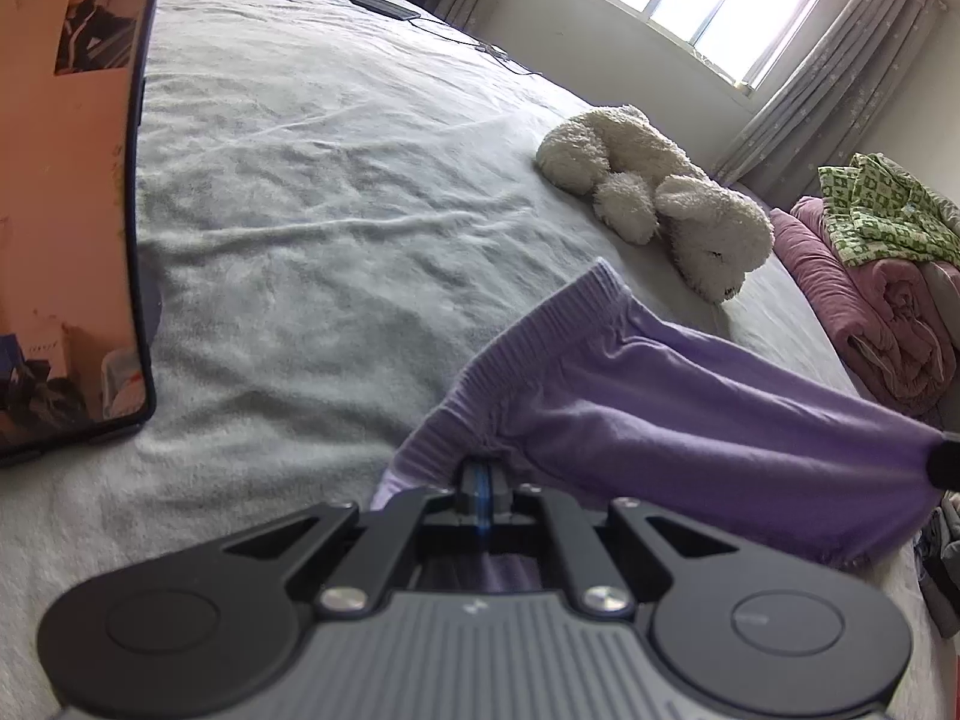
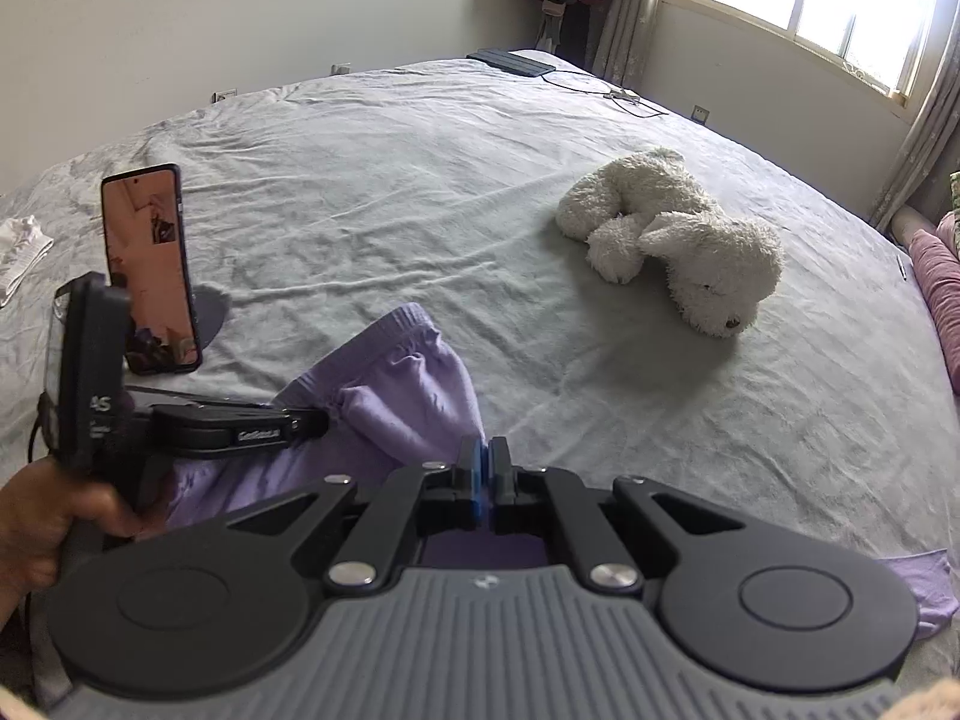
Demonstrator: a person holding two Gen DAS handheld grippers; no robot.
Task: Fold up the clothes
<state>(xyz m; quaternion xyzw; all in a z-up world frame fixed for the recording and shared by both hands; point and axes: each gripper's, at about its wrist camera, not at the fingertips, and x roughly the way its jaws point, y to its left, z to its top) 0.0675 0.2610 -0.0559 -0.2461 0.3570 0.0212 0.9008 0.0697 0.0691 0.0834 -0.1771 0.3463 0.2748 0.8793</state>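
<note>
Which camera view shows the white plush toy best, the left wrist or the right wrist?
The right wrist view: the white plush toy lies whole on the grey bed sheet, with open sheet all around it. In the left wrist view the toy is also whole, but it sits nearer the right side, close above the purple garment.

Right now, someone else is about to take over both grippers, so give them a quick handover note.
Left gripper: shut on the purple garment near its ribbed waistband.
Right gripper: shut on the same garment's other end; the cloth hangs stretched between the two.
Garment is lifted over the grey bed sheet, in front of the white plush dog and the propped phone.
Done: garment picked up.
Left: lay flat, fold.
</note>
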